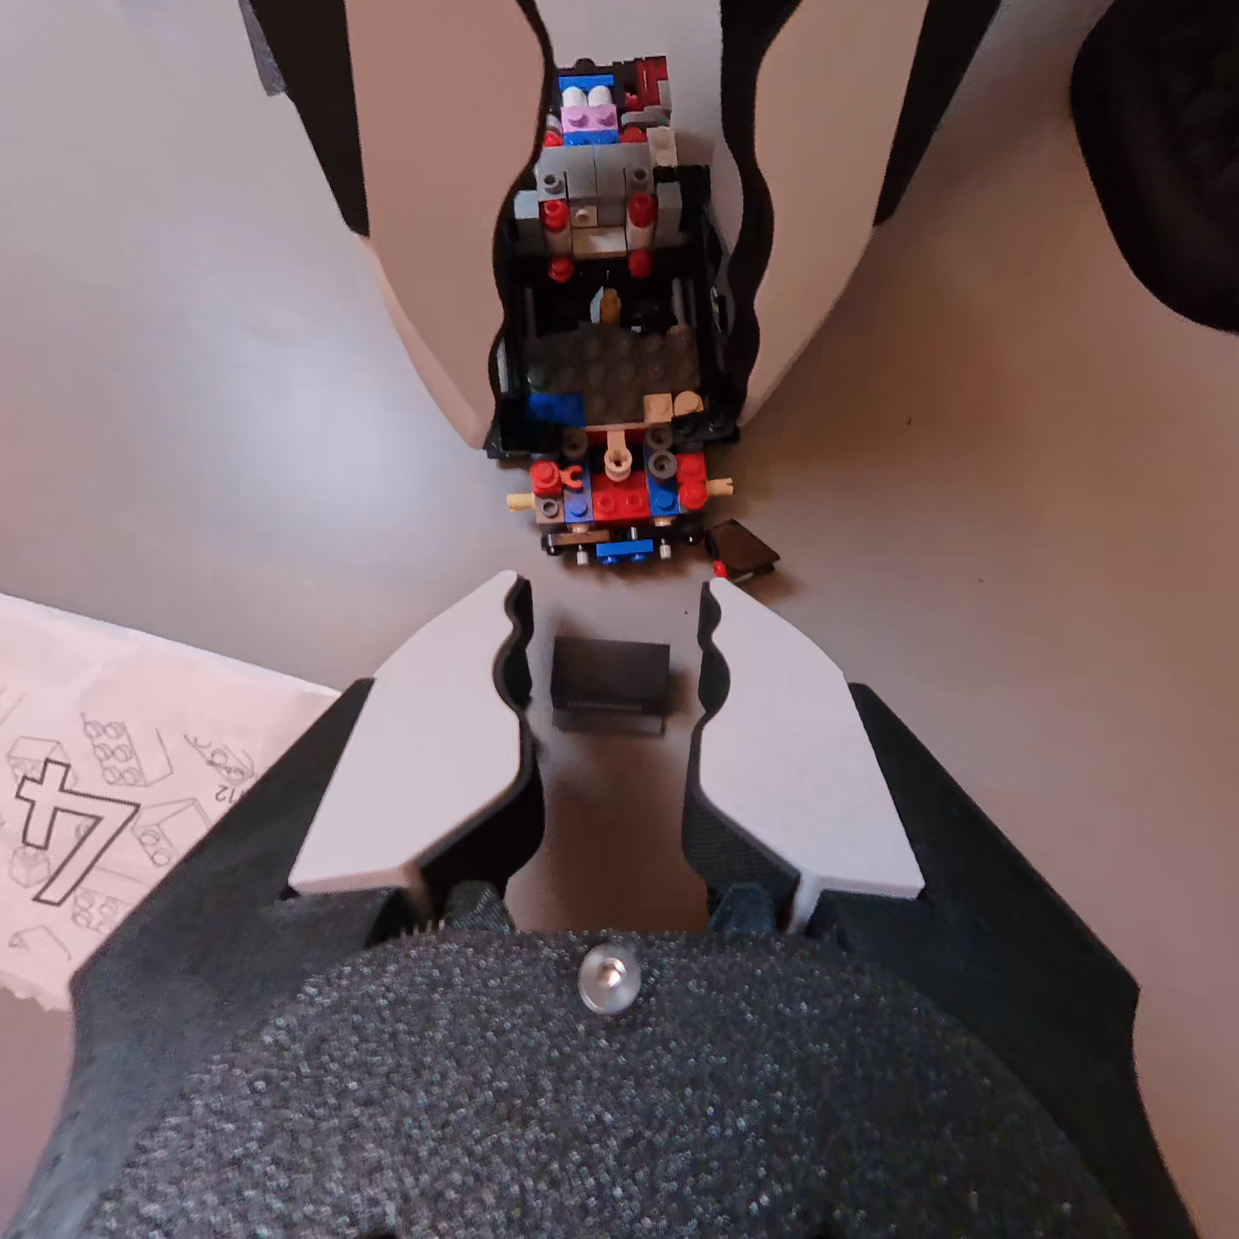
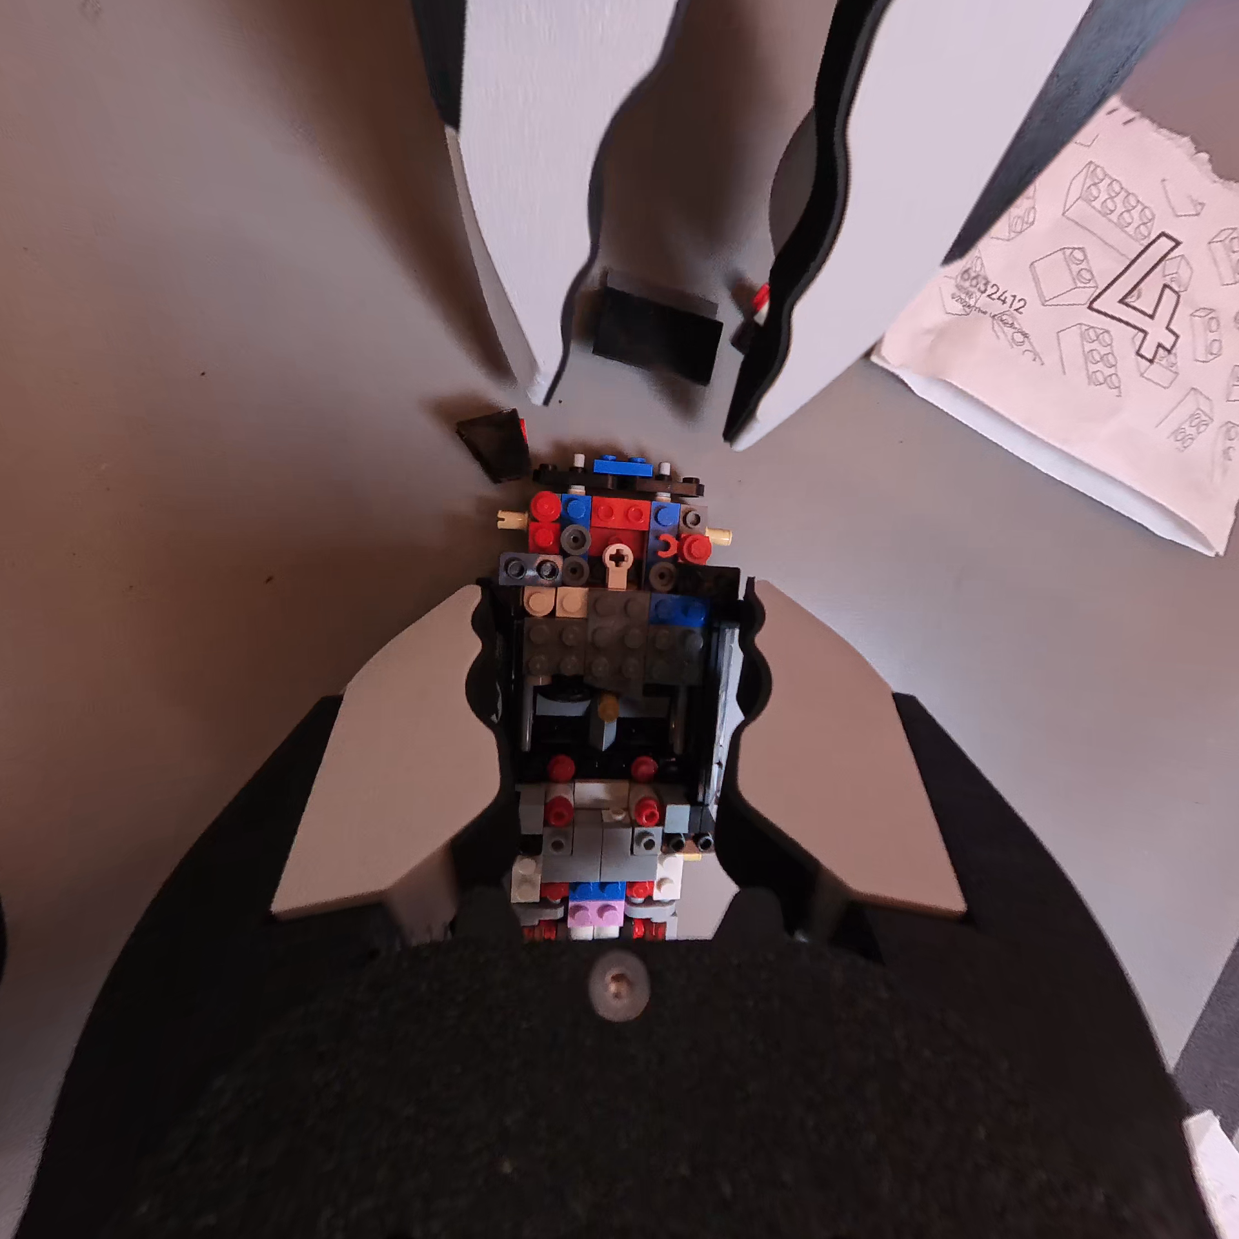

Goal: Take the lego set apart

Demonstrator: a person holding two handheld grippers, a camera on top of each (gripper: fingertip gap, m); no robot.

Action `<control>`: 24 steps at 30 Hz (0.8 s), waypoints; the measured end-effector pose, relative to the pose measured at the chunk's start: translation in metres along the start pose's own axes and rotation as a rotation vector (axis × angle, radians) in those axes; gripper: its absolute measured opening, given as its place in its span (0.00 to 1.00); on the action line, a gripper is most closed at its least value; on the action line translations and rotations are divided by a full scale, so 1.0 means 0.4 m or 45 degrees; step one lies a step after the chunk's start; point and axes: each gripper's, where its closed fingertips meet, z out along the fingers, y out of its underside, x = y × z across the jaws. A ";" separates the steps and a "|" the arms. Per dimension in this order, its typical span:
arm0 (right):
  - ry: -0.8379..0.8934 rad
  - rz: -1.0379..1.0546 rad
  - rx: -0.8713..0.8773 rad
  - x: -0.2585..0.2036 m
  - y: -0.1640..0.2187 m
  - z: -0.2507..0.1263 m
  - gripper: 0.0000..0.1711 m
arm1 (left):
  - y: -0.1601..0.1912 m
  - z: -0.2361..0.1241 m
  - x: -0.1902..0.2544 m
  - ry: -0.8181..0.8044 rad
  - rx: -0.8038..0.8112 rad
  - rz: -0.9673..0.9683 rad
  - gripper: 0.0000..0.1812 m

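Two views. Left wrist: left gripper (image 1: 613,660) fingers spread wide, empty, straddling a loose black piece (image 1: 609,684) on the desk (image 1: 201,335), apparently freed already. Right wrist: right gripper (image 2: 615,643) fingers clamp the lego set (image 2: 613,670), probably steadying it for pulling.

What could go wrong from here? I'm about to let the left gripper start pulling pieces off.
1. The right gripper clamps only the lego model's black sides; the studded front section juts past its fingertips, so pulling there may snap off a whole chunk.
2. The open left gripper straddles a loose black piece; closing could flick it away.
3. Another loose black piece lies beside the model's front and could be knocked.
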 end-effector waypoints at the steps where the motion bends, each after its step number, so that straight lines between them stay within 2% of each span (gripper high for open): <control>1: 0.000 -0.001 0.005 0.000 0.000 0.000 0.41 | -0.003 0.006 -0.003 0.004 0.006 -0.006 0.26; 13: 0.010 0.003 0.044 -0.002 -0.002 0.002 0.41 | -0.022 0.039 0.009 0.088 0.081 -0.054 0.26; 15: 0.012 0.010 0.049 -0.002 -0.003 0.002 0.41 | -0.023 0.039 0.018 0.118 0.095 -0.073 0.30; 18: 0.016 0.014 0.058 -0.002 -0.004 0.003 0.41 | -0.022 0.041 0.009 0.088 0.102 -0.078 0.27; 24: 0.020 0.017 0.061 -0.003 -0.006 0.004 0.41 | -0.019 0.051 0.009 0.036 0.083 -0.037 0.28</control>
